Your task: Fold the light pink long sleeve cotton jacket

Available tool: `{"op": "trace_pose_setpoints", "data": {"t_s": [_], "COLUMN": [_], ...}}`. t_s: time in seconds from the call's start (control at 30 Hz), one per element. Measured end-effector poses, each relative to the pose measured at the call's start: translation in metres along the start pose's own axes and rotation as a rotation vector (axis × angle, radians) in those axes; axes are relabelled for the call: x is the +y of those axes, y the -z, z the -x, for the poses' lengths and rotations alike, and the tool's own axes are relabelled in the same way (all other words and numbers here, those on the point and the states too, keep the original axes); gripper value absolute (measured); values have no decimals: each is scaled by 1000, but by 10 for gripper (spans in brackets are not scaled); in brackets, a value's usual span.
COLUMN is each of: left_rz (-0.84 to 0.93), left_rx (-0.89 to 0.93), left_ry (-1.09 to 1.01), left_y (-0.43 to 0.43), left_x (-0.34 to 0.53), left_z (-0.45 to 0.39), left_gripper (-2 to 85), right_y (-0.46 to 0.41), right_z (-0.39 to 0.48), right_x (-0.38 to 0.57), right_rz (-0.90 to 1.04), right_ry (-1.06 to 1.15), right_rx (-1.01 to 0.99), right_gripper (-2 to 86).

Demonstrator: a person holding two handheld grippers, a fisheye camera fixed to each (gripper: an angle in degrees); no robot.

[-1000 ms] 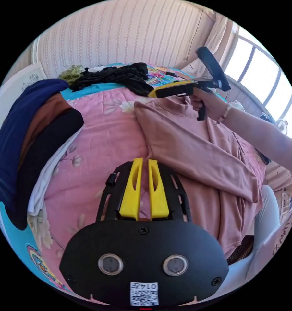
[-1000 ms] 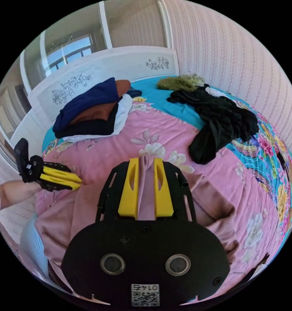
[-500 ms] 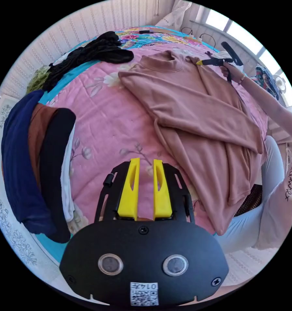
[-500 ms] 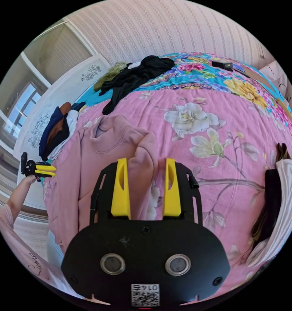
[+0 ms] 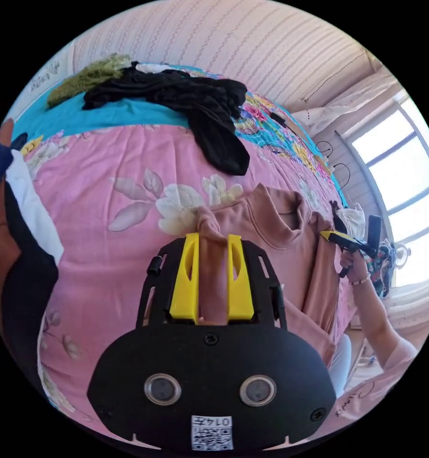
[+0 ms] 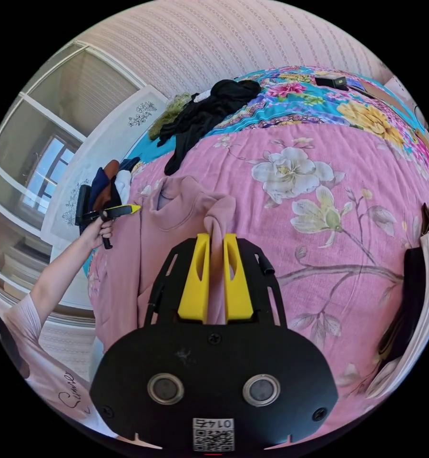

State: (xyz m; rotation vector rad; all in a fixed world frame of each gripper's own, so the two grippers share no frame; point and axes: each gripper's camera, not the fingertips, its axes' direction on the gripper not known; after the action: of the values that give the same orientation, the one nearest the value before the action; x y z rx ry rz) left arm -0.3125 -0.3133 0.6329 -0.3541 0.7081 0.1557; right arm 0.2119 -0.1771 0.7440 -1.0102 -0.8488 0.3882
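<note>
Both grippers pinch the jacket at its shoulders. The left gripper has its yellow jaws closed on a bunched fold of pink cloth that runs up between them, and the right gripper is clamped the same way on the other shoulder, jaws narrow with a ridge of fabric squeezed between. The collar lies between the two grips and the body of the jacket trails off the bed edge toward the person. A black garment sprawls just beyond the collar, apart from the jacket, with a green one behind it near the headboard. A stack of folded clothes, dark blue, brown, black and white, sits off to the left gripper's side. Half a second ago the left gripper hung free above the quilt with nothing in it, and the right one stood wide around the shoulder fold; now both have closed on cloth. The bed wears a pink floral quilt over a turquoise flowered sheet. Striped pink wallpaper lines the room, and a bright window stands on the right gripper's side.
</note>
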Motion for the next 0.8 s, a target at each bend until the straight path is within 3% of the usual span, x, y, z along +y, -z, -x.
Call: {"op": "trace_pose_setpoints", "data": {"t_s": [0.17,0.37,0.53,0.63,0.8], "left_rz": [-158,-242,-192,-135,-116], "left_rx": [25,95,187,186,153], "left_ry": [-106,-231,-84,8,90], "left_y": [67,162,157,137,121], "left_x": [34,149,288,352,413], "left_z": [-14,-25,-16,-11,-3], "left_gripper": [40,40,39,39,50], "right_y": [35,93,93,67,39], "right_z": [8,51,89,96,113], "right_x": [39,139,264,328,393], "right_rz": [-133,-233,-128,-67,-21], "right_ry": [40,214,274,169,125], "right_rx": [-82,-117,-85,-67,39], "right_gripper": [33,34,39,43,62]}}
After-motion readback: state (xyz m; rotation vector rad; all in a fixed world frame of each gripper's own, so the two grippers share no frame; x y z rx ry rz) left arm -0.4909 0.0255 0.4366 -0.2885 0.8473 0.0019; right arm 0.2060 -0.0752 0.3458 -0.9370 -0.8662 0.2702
